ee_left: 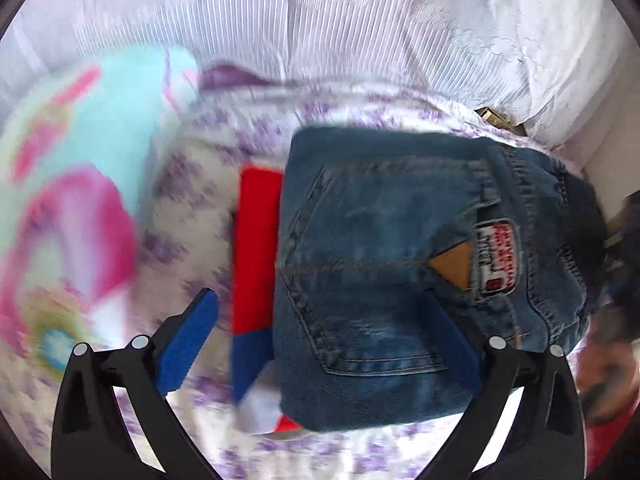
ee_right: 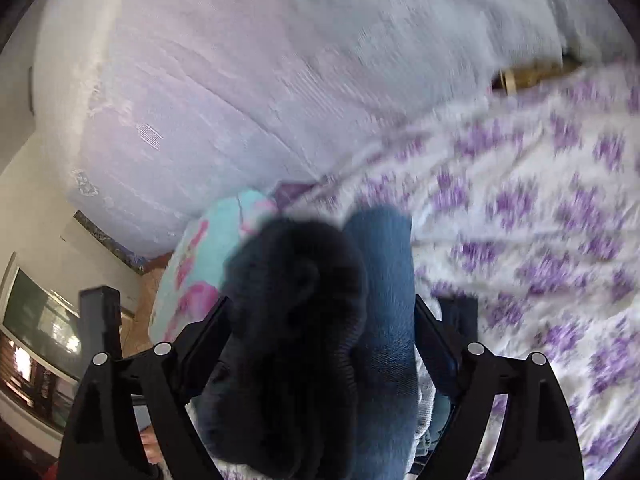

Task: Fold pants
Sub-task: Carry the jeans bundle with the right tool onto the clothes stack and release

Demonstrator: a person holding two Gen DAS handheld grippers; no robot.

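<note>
A bed cover (ee_left: pixel 224 152) printed with purple flowers is filling the lower half of the left wrist view and the right half of the right wrist view, smeared by blur in both. A pale ribbed pillow or bedspread (ee_left: pixel 320 20) is spreading across the top of both frames; which of the two it is cannot be told. A turquoise and pink cushion (ee_left: pixel 80 160) is lying at the left of the left wrist view, too blurred to read its pattern.

The folded pants (ee_left: pixel 384 272), blue denim with a back pocket and a small label facing up, are sitting right of centre in the left wrist view, on the bed cover. A red and blue cloth (ee_left: pixel 256 248) is peeking out from under their left edge, mostly hidden. In the right wrist view the pants (ee_right: pixel 380 280) are rising in the lower centre as a rolled bundle, with a dark blurred mass beside them that is hard to identify.

The left gripper (ee_left: pixel 320 344) is standing wide, its left pad clear of the denim and its right pad half hidden against the fabric's edge. The right gripper (ee_right: pixel 320 340) is also spread wide, with the bundle between its fingers; contact is hard to judge.
</note>
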